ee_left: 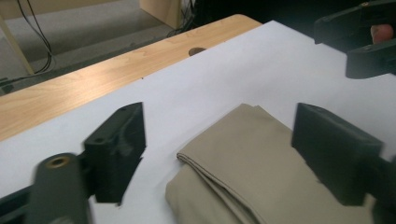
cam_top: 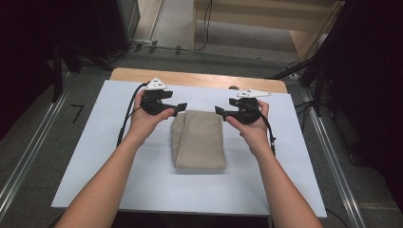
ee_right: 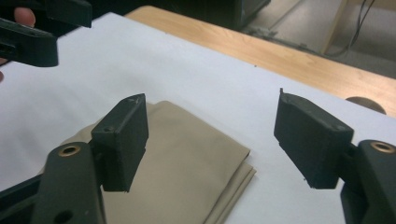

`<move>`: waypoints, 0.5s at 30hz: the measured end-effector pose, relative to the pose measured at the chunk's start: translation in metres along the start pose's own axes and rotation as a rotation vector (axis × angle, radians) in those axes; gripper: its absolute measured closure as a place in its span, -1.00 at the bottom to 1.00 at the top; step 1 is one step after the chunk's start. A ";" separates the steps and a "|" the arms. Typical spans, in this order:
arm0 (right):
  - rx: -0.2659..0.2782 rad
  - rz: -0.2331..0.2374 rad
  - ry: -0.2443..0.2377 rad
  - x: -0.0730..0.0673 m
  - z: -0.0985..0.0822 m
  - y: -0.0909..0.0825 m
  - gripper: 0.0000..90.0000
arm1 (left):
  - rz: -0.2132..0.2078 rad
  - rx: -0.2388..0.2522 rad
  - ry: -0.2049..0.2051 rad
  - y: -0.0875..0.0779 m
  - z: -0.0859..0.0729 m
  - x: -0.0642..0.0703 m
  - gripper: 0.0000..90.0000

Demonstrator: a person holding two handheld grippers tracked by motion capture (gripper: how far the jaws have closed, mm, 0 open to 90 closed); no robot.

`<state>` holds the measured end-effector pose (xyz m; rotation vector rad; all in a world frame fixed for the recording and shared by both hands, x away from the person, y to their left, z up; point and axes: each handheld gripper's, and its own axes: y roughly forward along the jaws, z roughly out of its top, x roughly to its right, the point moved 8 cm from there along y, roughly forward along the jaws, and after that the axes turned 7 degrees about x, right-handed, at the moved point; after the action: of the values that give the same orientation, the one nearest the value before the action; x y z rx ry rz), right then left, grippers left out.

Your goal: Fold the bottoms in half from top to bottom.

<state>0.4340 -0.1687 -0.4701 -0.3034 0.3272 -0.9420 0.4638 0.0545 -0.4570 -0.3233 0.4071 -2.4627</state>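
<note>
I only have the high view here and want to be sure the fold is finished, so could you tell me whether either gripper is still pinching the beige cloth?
Observer: No. In the left gripper view, the left gripper has open jaws above the folded beige cloth, nothing pinched.
Operator: And the right gripper, please?
Observer: The right gripper also stands open, the cloth lying flat on the white sheet beneath.
Operator: Is the far edge tidy?
Observer: The right gripper view shows stacked layers at the far corner, slightly stepped.

Black two-jaw tools (cam_top: 179,107), white top plates, black cables.
</note>
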 end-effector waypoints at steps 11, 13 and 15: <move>0.066 0.058 0.004 -0.010 -0.027 -0.045 -0.84 | -0.110 0.089 -0.016 -0.054 -0.031 0.015 -0.89; 0.077 0.068 0.002 -0.012 -0.034 -0.054 -0.97 | -0.124 0.099 -0.016 -0.065 -0.036 0.019 -0.95; 0.085 0.069 0.006 -0.013 -0.041 -0.062 -0.98 | -0.121 0.110 -0.017 -0.076 -0.042 0.021 -0.95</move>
<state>0.3645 -0.1968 -0.4808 -0.2102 0.3004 -0.8863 0.3929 0.1085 -0.4655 -0.3308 0.2506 -2.5868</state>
